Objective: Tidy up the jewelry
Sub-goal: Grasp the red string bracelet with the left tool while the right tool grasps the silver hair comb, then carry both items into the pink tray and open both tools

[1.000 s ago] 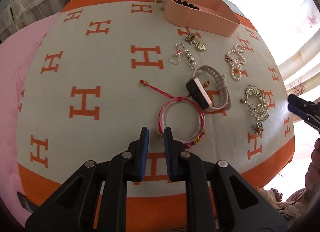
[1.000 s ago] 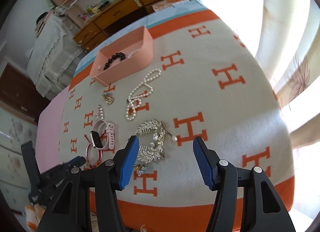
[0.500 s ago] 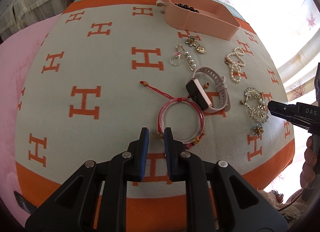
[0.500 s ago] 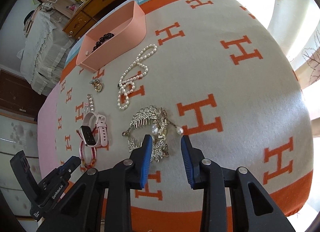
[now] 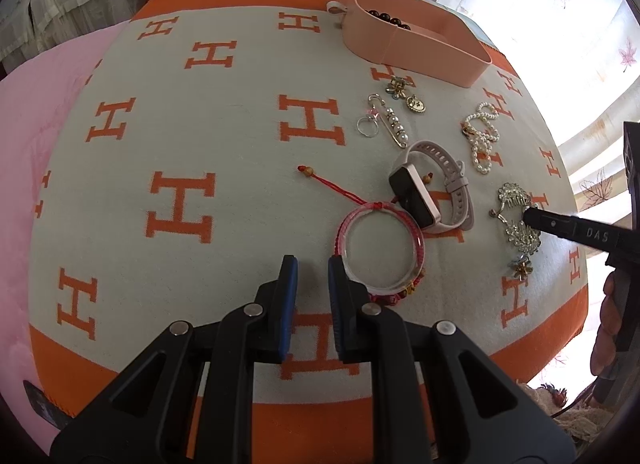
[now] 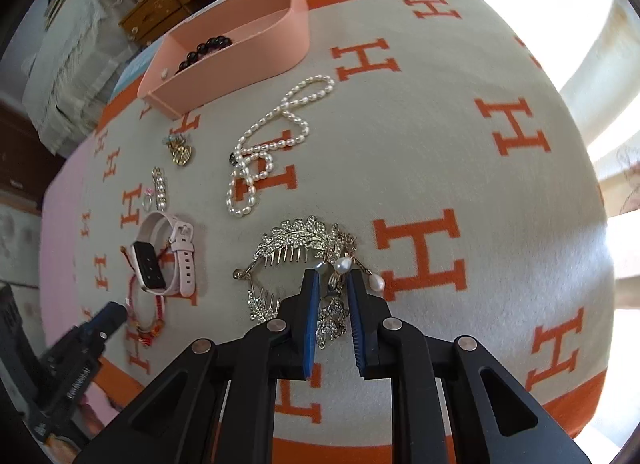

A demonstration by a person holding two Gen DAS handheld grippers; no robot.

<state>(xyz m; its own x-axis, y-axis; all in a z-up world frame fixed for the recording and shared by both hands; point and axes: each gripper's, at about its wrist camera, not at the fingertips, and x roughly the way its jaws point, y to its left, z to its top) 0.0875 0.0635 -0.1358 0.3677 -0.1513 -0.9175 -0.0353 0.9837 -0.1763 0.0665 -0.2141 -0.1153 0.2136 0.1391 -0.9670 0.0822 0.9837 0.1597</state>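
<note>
so the right gripper (image 6: 333,278) is closing its jaws around the rhinestone hair comb (image 6: 298,242) near the blanket's (image 6: 440,143) front edge. left gripper (image 5: 310,268) hangs nearly pressed together, empty, beside the red bracelet (image 5: 380,248).

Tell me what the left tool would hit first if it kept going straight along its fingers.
Most likely bare blanket. The left tool is nearly shut with nothing between its fingers, and only cloth lies ahead of the gap. The red bangle sits just beside its right finger; depth is unclear, so that finger might brush it.
</note>
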